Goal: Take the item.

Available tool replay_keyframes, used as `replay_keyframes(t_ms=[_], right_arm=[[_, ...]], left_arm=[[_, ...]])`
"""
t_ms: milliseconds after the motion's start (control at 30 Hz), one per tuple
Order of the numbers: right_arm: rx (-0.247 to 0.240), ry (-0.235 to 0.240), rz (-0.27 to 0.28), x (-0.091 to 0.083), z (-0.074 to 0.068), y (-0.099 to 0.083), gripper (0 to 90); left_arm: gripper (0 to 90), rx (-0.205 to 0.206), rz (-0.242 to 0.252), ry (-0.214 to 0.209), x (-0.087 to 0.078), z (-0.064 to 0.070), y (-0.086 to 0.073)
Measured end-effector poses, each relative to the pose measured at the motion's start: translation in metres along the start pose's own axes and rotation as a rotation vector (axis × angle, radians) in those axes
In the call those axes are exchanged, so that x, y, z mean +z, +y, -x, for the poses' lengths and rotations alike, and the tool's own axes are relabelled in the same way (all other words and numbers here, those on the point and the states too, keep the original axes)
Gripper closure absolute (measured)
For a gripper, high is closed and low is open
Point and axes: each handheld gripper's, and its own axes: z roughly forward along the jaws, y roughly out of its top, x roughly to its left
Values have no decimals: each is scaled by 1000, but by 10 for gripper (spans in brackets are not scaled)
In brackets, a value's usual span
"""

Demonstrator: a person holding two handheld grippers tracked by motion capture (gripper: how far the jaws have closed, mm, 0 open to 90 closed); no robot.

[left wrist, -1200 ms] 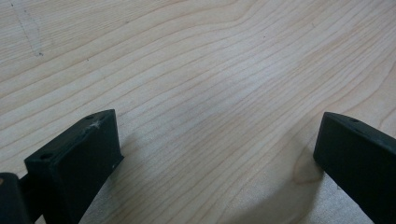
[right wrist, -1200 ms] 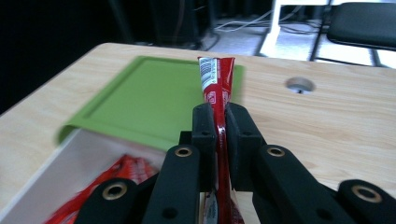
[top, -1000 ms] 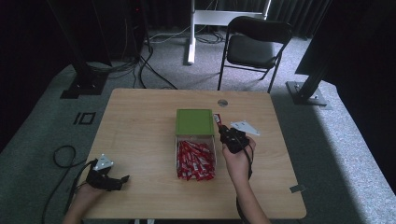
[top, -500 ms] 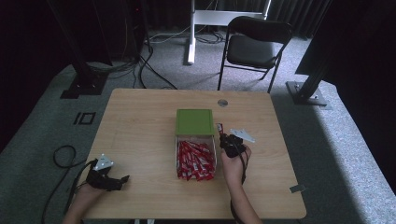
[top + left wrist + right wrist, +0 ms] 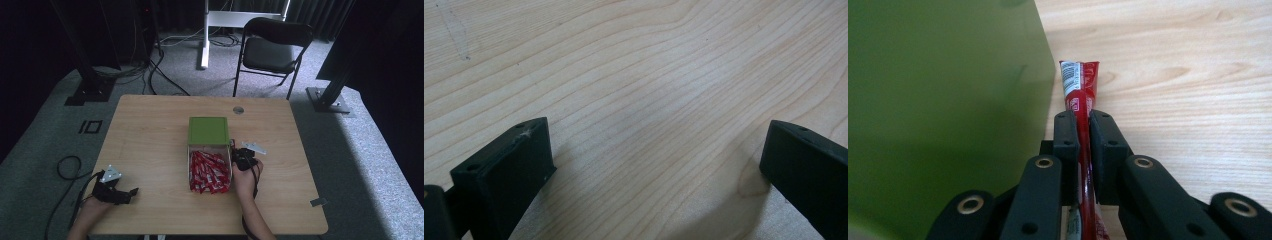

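Here the right gripper [image 5: 1084,125] pinches a red sachet [image 5: 1080,82], its long axis running forward along the jaws, just beside the green box [image 5: 948,100]. The left gripper [image 5: 654,165] rests open on the desk [image 5: 649,75], well apart.

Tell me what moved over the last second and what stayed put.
The right gripper drew back toward the person along the green box's right side, shut on a red sachet now. The left gripper stayed open near the table's front-left corner; the box and its tray of red sachets did not shift.
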Motion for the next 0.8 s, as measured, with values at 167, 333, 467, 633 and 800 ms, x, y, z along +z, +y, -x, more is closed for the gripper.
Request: replay_keyframes(t_ms=[167,333,467,633,800], right_arm=[[13,3,-21,7,1,-3,829],[14,-1,-44,12,0,-7,827],[10,-2,-50,14,0,-7,821],[15,5,-61,15,1,-7,766],[-17,21,-49,7,2,-2,646]], left_arm=[[14,0,0,0,0,0,0],[14,0,0,0,0,0,0],[14,0,0,0,0,0,0],[14,0,0,0,0,0,0],[14,0,0,0,0,0,0]])
